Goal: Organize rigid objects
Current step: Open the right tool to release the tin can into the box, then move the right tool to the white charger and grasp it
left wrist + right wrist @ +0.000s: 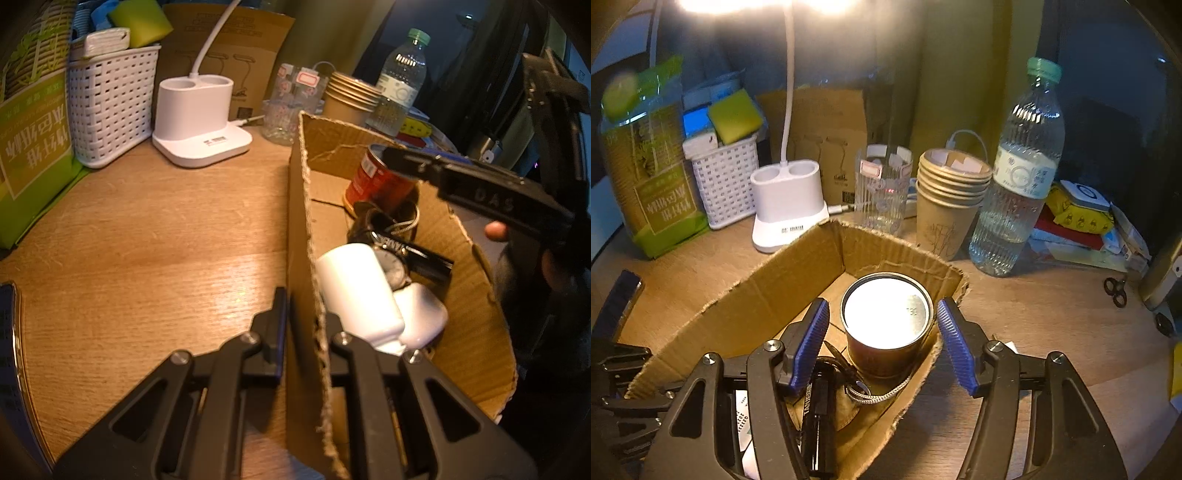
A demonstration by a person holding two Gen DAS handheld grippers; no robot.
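Note:
An open cardboard box [299,221] sits on the wooden desk. My left gripper [306,325] is shut on its near wall, one finger on each side. Inside the box are a red can [373,181], a wristwatch [393,267], a black stick [428,258], a white adapter [354,291] and a white case [421,314]. My right gripper [882,302] stands open around the upright can [886,317], with a small gap between each blue pad and the can. In the left wrist view, one of the right gripper's fingers [461,181] hangs over the can.
Behind the box stand a white lamp base [786,206], a ribbed glass [882,192], stacked paper cups [949,199] and a water bottle [1019,177]. A white basket [110,107] and a green pack [33,147] are at the left. A phone [11,350] lies near the left edge.

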